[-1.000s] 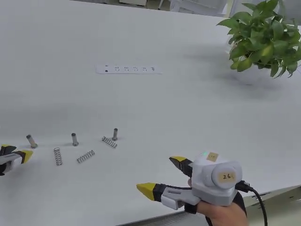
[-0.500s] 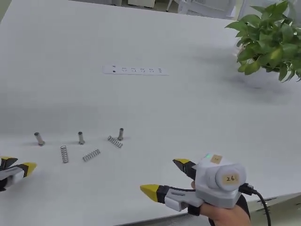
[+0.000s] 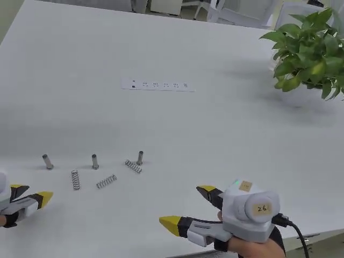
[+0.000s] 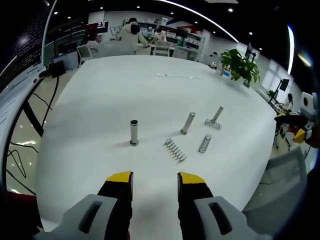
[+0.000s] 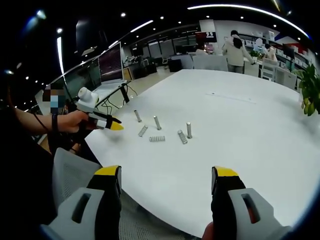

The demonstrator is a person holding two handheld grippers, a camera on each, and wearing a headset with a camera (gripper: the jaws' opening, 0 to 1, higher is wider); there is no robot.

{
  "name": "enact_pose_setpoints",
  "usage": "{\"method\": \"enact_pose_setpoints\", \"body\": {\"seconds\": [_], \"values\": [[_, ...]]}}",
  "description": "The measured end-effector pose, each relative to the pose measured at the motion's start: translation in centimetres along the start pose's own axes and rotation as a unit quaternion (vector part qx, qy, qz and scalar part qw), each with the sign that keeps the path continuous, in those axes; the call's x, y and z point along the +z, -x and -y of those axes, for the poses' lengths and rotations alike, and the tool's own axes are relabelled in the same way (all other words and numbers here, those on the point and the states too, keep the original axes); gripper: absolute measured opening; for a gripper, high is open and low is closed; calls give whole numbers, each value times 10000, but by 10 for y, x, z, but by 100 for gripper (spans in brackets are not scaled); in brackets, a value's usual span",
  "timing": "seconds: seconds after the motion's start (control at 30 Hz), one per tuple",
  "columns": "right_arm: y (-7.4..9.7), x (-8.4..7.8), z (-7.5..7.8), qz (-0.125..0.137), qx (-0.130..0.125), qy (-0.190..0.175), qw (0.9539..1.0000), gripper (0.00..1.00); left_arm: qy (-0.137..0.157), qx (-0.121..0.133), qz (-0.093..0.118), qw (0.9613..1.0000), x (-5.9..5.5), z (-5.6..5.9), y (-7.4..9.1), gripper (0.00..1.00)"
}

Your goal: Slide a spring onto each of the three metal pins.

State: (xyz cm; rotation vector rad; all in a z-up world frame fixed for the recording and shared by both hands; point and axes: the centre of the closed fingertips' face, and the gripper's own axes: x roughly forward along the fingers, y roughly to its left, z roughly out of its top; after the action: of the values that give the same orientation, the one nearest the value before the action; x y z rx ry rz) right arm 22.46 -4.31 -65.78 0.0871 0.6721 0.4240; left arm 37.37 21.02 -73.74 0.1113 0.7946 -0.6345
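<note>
Three short grey metal pins stand on end in a row on the white tabletop (image 3: 226, 134), their long axes straight up. In the head view they are the middle pin (image 3: 95, 161), a second pin (image 3: 48, 162) to its left and a third pin (image 3: 140, 157) to its right, all bare. Three small coiled wire springs lie flat, nearer the person than the middle pin. One spring (image 3: 76, 179) lies to its left, axis running away from the person. Another spring (image 3: 106, 181) lies just to its right, aslant. The last spring (image 3: 133, 166) lies further right, slanted the other way, one end close to the third pin's foot. The left gripper (image 3: 32, 192) is held left of the middle pin and nearer the person, jaws moderately apart and empty. The right gripper (image 3: 188, 207) is well to the right, jaws spread wide, also empty. Beyond the middle pin lies a flat white power strip (image 3: 157, 85), and far to the right a leafy green potted plant (image 3: 312, 48). The room is an open office with ceiling lights, where people (image 5: 235, 47) stand past the table's far end.
</note>
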Motion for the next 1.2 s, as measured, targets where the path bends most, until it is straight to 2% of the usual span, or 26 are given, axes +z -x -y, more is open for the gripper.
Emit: {"method": "enact_pose_setpoints", "body": {"seconds": [0.23, 0.43, 0.73, 0.97, 1.2], "values": [[-1, -1, -3, -21, 37, 24, 10000, 72, -66, -151, -18, 9999, -1, 17, -8, 31], [-1, -1, -1, -23, 34, 33, 10000, 72, -77, -289, -73, 9995, -2, 26, -21, 31], [2, -5, 0, -49, -17, 11, 10000, 72, -5, -380, -114, 9992, 2, 30, -39, 30], [4, -5, 3, -35, -70, -32, 10000, 72, 60, -393, -104, 9992, 7, 30, -48, 29], [4, -6, 3, -47, -90, -35, 9999, 72, 75, -409, -130, 9990, 7, 35, -55, 28]]}}
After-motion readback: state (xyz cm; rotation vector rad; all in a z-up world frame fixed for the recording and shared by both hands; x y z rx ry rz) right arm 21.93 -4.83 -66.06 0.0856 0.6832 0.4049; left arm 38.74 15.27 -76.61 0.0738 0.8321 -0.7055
